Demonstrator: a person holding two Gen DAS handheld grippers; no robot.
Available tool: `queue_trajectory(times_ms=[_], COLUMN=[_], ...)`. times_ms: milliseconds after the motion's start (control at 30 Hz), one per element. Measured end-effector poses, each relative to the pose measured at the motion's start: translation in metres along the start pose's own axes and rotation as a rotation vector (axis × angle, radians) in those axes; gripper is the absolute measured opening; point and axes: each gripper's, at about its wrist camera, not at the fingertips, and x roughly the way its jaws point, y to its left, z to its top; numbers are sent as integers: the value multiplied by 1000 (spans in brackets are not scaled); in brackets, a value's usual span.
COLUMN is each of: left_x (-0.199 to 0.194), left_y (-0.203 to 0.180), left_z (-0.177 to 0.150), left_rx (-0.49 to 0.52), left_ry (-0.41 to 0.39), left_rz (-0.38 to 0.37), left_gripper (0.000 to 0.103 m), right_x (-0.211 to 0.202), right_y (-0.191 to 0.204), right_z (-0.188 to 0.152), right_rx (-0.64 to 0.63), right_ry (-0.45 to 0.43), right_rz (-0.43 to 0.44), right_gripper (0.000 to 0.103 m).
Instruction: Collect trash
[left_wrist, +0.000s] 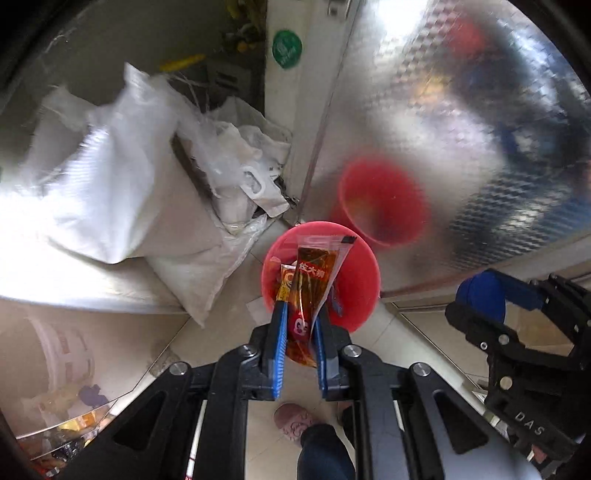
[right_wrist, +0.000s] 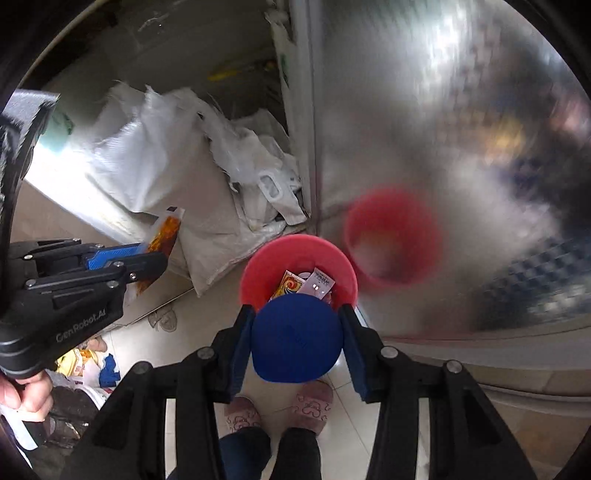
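A red waste bin (left_wrist: 354, 291) (right_wrist: 266, 266) stands on the tiled floor beside a shiny metal panel, with wrappers (right_wrist: 306, 286) lying inside. My left gripper (left_wrist: 300, 325) is shut on an orange-brown snack packet (left_wrist: 314, 277) that sticks up over the bin's mouth; from the right wrist view the same packet (right_wrist: 166, 230) shows at the left in that gripper (right_wrist: 147, 258). My right gripper (right_wrist: 297, 328) is shut on a round blue object (right_wrist: 295, 339), held just in front of the bin; the left wrist view shows this blue object (left_wrist: 478, 295) at the right edge.
White woven sacks and plastic bags (left_wrist: 155, 206) (right_wrist: 192, 177) are heaped left of the bin. The metal panel (left_wrist: 461, 129) mirrors the bin as a red blur. A person's pink slippers (right_wrist: 277, 410) stand on the floor below. More litter (right_wrist: 92, 365) lies at lower left.
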Motion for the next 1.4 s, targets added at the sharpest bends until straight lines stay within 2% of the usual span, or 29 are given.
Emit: queue_trajectory(times_ms=[300,667,800,867,900,933,1000,1133,1233,1400], left_x=[55,82,86,86,86,85,82,72,61,29], left_y=[-4,-4,-3,-2,-2,-2,-3,2,5,8], left_z=[9,14,16,16,17,17,16,16,14,7], left_rx=[20,35,37,31,24,21,22,7,-14,-50], left_ry=[38,66,64,60,55,51,44,28,17,-7], left_rz=[-5,0,2,-1,2,4,9,38,61,107], left_gripper=[13,13,23,36,46,54,62,69,77,82], right_x=[43,56,60,60,61,61,58,53,46,19], right_y=[-20,-28,-29,-29,-29,-29,-28,-25,-20,-11], right_z=[0,3,6,6,7,7,7,10,12,14], right_rx=[-4,-15,-27,-27,-27,-28,-33,-55,-78,-127], right_ry=[16,38,41,41,44,46,29,9,-4,-23], right_rz=[7,15,27,29,33,34,35,32,25,-1], right_gripper=[43,43,43,43,43,48,61,73,77,82])
